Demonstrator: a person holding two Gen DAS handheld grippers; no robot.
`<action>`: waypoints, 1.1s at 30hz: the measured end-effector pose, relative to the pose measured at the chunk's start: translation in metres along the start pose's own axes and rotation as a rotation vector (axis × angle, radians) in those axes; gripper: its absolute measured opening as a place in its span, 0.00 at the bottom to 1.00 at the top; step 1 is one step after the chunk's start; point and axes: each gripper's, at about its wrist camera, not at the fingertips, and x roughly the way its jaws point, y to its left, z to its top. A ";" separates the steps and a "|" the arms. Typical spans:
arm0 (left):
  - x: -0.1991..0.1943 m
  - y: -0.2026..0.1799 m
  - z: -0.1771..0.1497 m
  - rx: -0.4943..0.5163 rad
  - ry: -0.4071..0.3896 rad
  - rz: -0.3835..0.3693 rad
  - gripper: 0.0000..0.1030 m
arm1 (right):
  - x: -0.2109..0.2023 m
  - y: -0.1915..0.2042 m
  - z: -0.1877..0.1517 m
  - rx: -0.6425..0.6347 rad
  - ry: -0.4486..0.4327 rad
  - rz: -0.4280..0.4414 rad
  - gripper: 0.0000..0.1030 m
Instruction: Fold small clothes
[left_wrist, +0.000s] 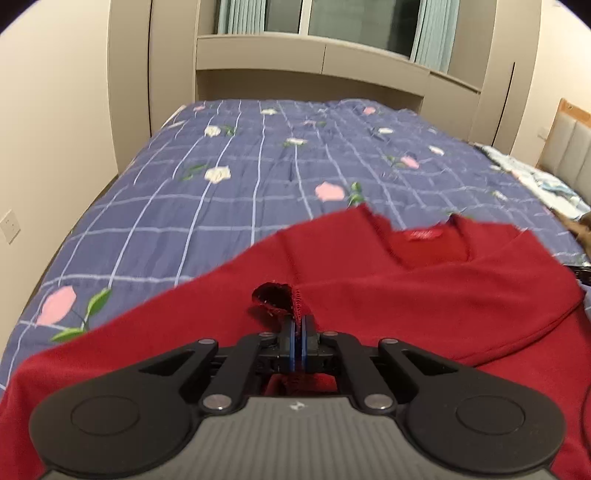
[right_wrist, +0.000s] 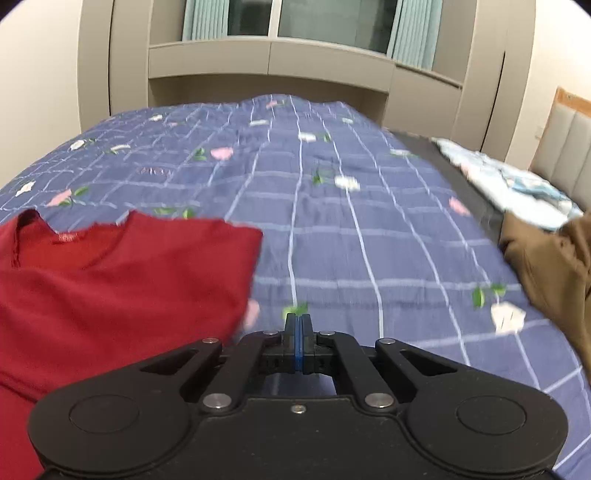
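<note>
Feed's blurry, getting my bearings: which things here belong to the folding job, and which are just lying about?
Job:
red shirt
left claw, shut on its hem
right claw, shut, holding nothing
blue floral quilt, the work surface

Lying about:
brown garment
pale patterned cloth

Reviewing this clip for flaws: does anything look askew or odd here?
The red shirt lies skewed on the bedspread; the left gripper pinches a bunched edge. The right gripper is shut on nothing. A brown garment lies crumpled at right.
</note>
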 end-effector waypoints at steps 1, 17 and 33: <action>0.001 0.000 -0.001 -0.002 0.004 0.007 0.03 | -0.002 -0.001 -0.002 0.001 -0.005 0.002 0.00; -0.010 0.000 -0.004 -0.002 0.055 0.179 0.69 | 0.006 0.021 0.011 -0.064 -0.012 -0.088 0.67; -0.147 0.016 -0.049 -0.214 -0.074 0.196 0.99 | -0.022 0.032 -0.013 -0.055 0.026 -0.098 0.91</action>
